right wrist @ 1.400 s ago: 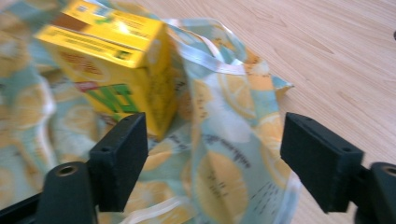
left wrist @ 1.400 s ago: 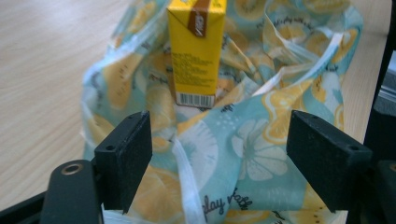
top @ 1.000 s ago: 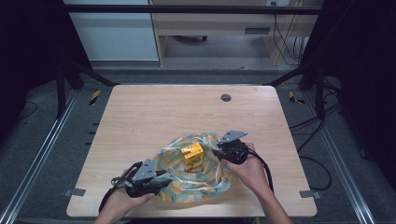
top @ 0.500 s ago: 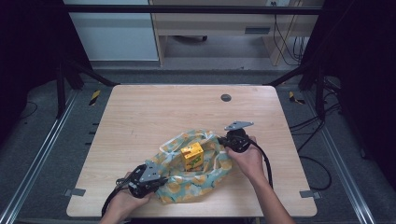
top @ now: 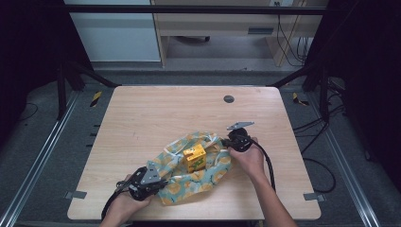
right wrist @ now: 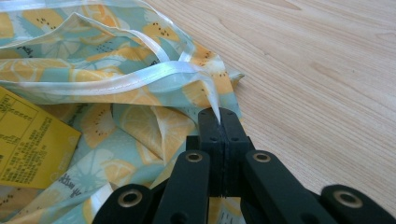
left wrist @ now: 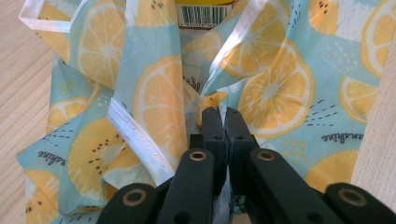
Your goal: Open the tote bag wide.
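Lemon-print cloth (top: pixel 198 170) lies on table (top: pixel 156 113) with yellow box (top: pixel 195 157) at its centre. Left of box, left gripper (left wrist: pixel 218 108) pinches one cloth corner; right of box, right gripper (right wrist: pixel 219 116) pinches the opposite hem, probably to fold both over the box.

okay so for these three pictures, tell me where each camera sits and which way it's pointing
High view: fixed above the person's side, looking forward and down on the table; both forearms, the left gripper and the right gripper show.
Left gripper view: rides the left gripper, looking along its shut jaws at the lemon-print cloth.
Right gripper view: rides the right gripper, looking along its shut jaws at the cloth's white-edged rim.
Shared: all three show the cloth and the yellow box.
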The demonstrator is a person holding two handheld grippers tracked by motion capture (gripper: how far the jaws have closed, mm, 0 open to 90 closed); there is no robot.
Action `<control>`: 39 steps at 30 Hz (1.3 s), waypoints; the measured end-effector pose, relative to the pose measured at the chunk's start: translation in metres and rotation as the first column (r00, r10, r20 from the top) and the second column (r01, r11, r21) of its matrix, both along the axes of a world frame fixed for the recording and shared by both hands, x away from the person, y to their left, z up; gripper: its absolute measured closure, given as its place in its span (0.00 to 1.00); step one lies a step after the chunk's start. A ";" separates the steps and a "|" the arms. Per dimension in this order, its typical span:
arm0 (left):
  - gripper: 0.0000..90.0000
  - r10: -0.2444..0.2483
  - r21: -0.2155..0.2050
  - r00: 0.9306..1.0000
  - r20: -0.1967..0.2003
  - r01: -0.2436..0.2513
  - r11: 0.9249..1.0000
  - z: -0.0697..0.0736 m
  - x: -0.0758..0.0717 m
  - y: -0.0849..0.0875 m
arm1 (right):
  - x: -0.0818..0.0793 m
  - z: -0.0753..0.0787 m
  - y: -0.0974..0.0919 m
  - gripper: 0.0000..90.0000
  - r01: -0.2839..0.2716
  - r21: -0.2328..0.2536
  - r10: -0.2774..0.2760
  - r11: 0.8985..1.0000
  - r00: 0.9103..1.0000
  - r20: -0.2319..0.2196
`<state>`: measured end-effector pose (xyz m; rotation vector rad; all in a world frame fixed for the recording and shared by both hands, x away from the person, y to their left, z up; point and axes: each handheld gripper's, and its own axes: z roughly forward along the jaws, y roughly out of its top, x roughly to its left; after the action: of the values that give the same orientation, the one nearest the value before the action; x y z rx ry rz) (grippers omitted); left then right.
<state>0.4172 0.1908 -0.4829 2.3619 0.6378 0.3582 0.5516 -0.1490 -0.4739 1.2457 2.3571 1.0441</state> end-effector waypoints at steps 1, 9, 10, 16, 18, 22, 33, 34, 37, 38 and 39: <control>1.00 0.001 -0.001 1.000 0.000 -0.001 1.000 0.000 0.000 0.000 | 0.000 0.000 0.000 1.00 0.005 0.001 -0.005 1.000 1.000 0.000; 1.00 -0.004 0.008 1.000 -0.001 0.004 1.000 -0.001 -0.002 -0.001 | 0.004 -0.002 -0.002 1.00 0.019 -0.010 -0.019 1.000 1.000 0.002; 1.00 -0.005 0.009 1.000 -0.001 0.005 1.000 -0.001 -0.002 -0.001 | 0.004 -0.002 -0.002 1.00 0.019 -0.009 -0.019 1.000 1.000 0.000; 0.98 -0.001 -0.016 1.000 0.012 0.001 1.000 0.000 -0.004 -0.001 | 0.001 0.004 -0.003 0.82 0.037 -0.001 -0.037 0.999 0.999 0.031; 0.91 0.010 -0.041 0.999 0.034 -0.008 0.999 0.003 -0.005 0.000 | -0.001 0.009 -0.004 0.70 0.054 0.006 -0.054 0.999 0.997 0.049; 0.74 0.033 -0.088 0.996 0.086 -0.026 0.996 0.012 -0.010 -0.001 | -0.009 0.024 -0.008 0.49 0.070 0.000 -0.069 0.998 0.994 0.083; 0.52 0.082 -0.189 0.981 0.178 -0.047 0.981 0.042 -0.013 0.001 | -0.038 0.077 -0.008 0.27 0.045 -0.006 -0.043 0.999 0.981 0.189; 0.51 0.084 -0.195 0.980 0.183 -0.047 0.980 0.045 -0.013 0.001 | -0.041 0.081 -0.008 0.27 0.044 -0.004 -0.042 0.999 0.980 0.196; 0.48 0.094 -0.197 0.975 0.199 -0.054 0.979 0.052 -0.010 0.002 | -0.052 0.089 -0.008 0.26 0.044 0.005 -0.044 0.999 0.979 0.200; 0.48 0.102 -0.195 0.973 0.206 -0.061 0.979 0.054 -0.008 0.003 | -0.057 0.090 -0.008 0.26 0.042 0.009 -0.043 0.999 0.977 0.209; 0.47 0.110 -0.194 0.972 0.206 -0.070 0.979 0.056 -0.007 0.004 | -0.062 0.091 -0.008 0.26 0.038 0.011 -0.040 0.999 0.977 0.211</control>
<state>0.4105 0.1944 -0.4268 2.0858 0.6464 0.5632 0.4898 -0.1569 -0.3825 1.1184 2.1626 1.1138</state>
